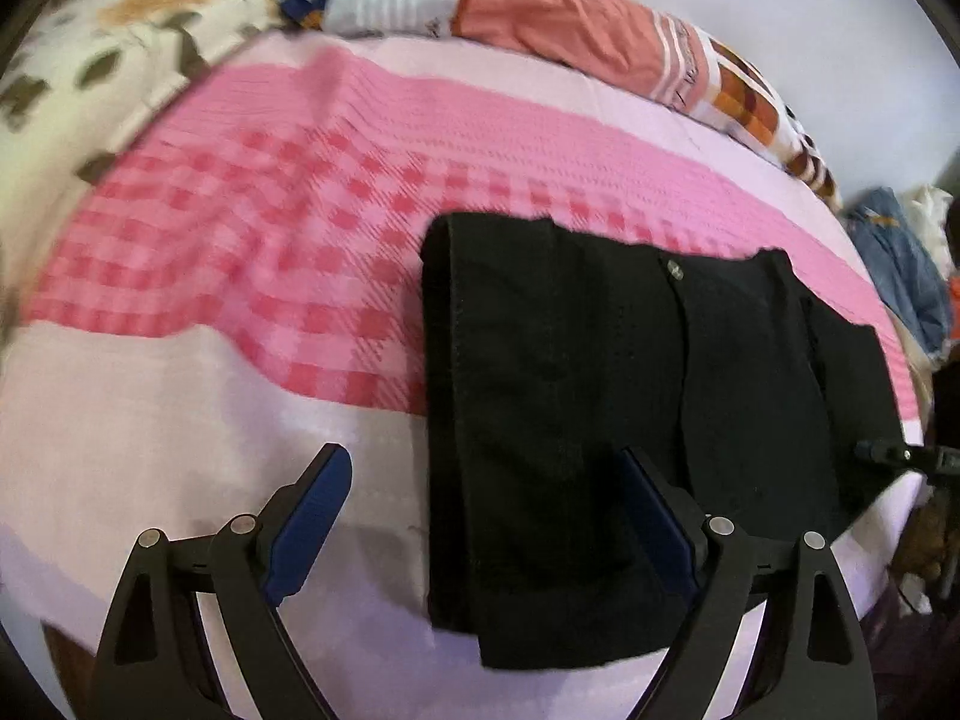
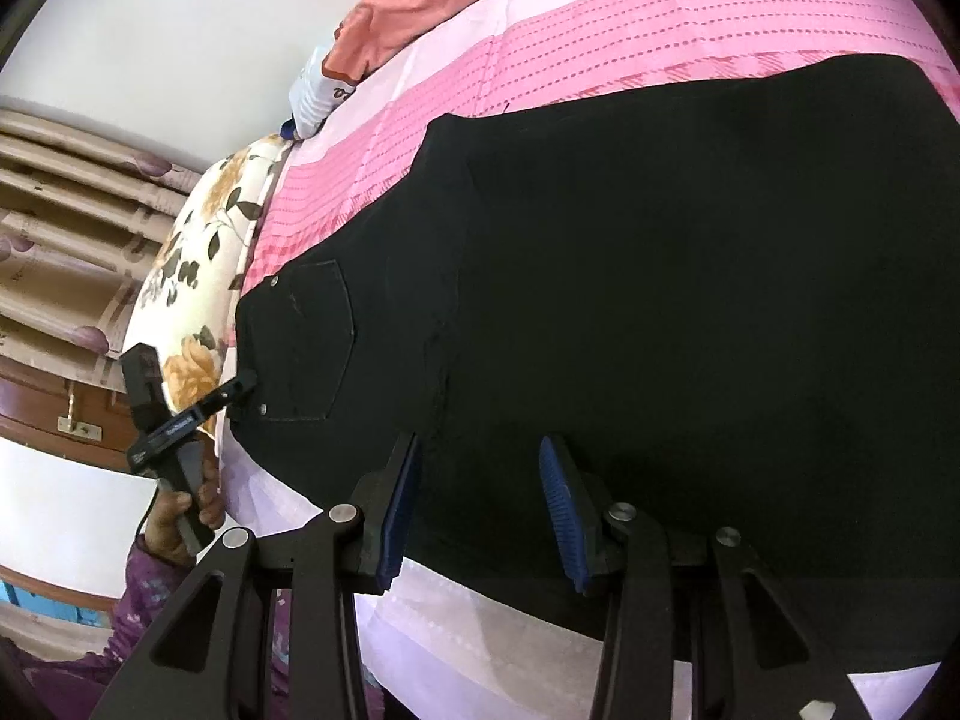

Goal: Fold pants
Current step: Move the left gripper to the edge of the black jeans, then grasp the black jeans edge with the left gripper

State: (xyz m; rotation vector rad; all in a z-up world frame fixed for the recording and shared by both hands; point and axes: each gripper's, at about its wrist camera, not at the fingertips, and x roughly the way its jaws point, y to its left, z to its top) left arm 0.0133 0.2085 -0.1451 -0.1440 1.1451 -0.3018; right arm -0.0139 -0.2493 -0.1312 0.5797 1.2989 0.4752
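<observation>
Black pants [image 1: 600, 420] lie folded on the pink checked bedspread [image 1: 270, 228]. Left wrist view: left gripper [image 1: 486, 480] spread wide, its right finger over the cloth, nothing clasped. Right wrist view: right gripper [image 2: 480, 498] partly parted above the pants [image 2: 660, 300], gripping nothing; floral pillow [image 2: 198, 276] beyond.

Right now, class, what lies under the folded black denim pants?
The black denim pants rest on a pink checked bedsheet, visible all around them. Whatever the sheet looks like directly beneath is covered by the fabric.
</observation>
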